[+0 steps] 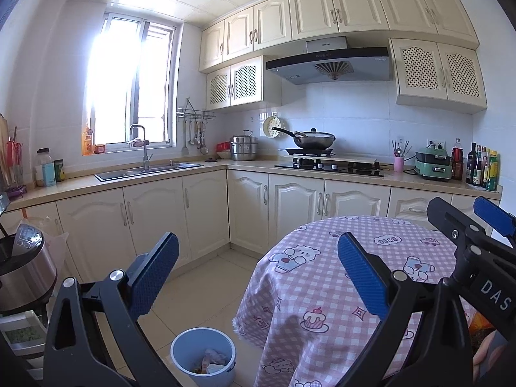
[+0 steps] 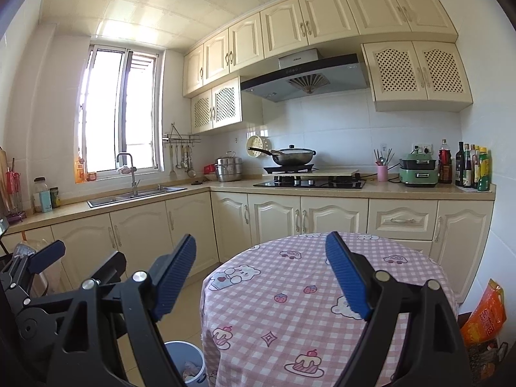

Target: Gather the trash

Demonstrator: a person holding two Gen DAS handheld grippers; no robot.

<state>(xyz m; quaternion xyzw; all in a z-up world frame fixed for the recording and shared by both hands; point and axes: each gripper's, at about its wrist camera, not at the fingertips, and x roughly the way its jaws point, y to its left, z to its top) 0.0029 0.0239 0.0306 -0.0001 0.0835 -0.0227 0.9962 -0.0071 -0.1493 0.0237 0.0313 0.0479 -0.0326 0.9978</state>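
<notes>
1. The left gripper [image 1: 258,274] stands with its jaws wide apart and nothing between the blue pads; it points roughly level across the kitchen.
2. The right gripper [image 2: 260,272] is likewise spread wide and empty, its pads apart over the near half of the round table [image 2: 290,290].
3. The table carries a pink checked cloth with bears and cakes; the cloth's top shows bare in both views.
4. The task's things, the crumpled trash [image 1: 213,359], lie inside the pale blue bin [image 1: 203,356] on the floor tiles, just beside the table's left edge where the cloth hangs down.
5. In the left wrist view the bin sits low in the gap between the two pads, well below them and not touched by either.
6. In the right wrist view the bin [image 2: 187,364] shows beside the left finger's base, partly hidden by the gripper frame, clear of the jaws.
7. An orange packet [image 2: 483,316] stands off the table's right edge, near the wall.
8. The right gripper's frame also shows at the right edge of the left wrist view, above the table's far right side.
</notes>
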